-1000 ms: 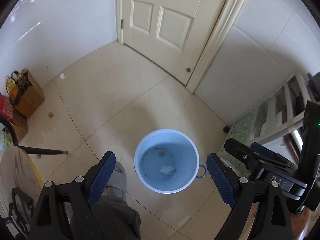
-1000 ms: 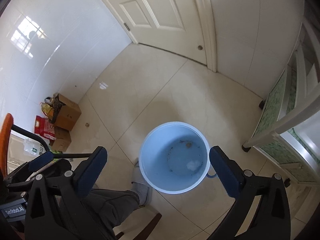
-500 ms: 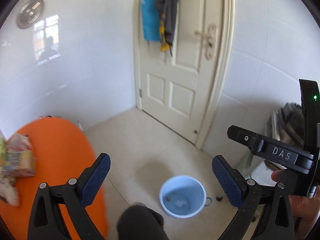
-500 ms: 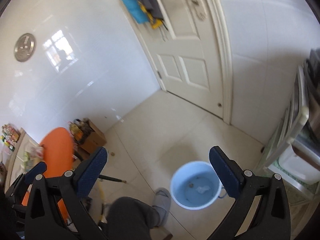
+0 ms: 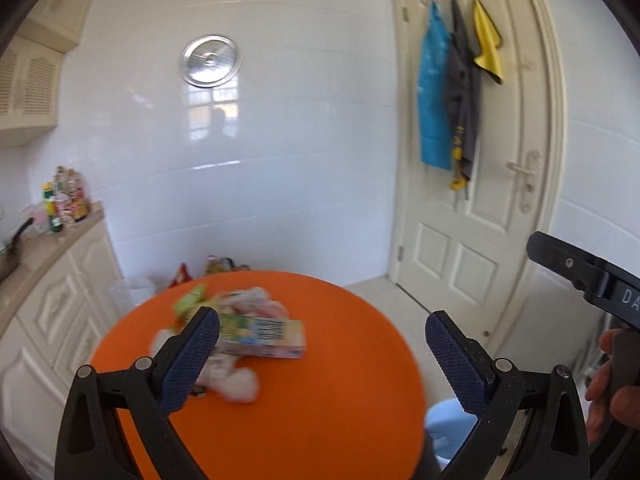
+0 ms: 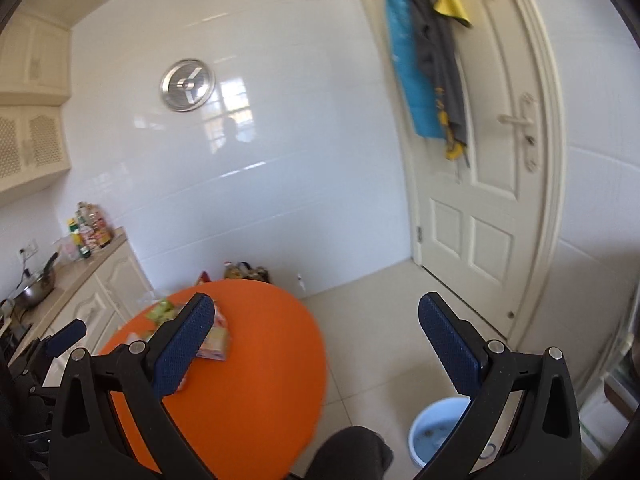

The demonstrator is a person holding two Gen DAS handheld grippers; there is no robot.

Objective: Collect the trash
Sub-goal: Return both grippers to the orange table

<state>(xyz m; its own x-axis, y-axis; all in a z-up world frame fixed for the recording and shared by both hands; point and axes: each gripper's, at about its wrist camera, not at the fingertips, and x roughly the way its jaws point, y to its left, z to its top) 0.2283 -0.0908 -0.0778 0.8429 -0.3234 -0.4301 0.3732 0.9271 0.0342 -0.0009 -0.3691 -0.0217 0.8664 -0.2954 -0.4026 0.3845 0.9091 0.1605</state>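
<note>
Glossy white wall tiles point(image 5: 280, 184), smooth orange tabletop point(image 5: 320, 400), shiny metal wall disc point(image 5: 211, 61)

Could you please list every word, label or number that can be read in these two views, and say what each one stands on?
"DA": white letters on the black body of the right tongs, cut off at the frame edge.
Printed carton on the orange table: has print, too blurred to read.
Bottles on the counter: labels too small to read.
Round wall clock: no numerals visible.
</note>
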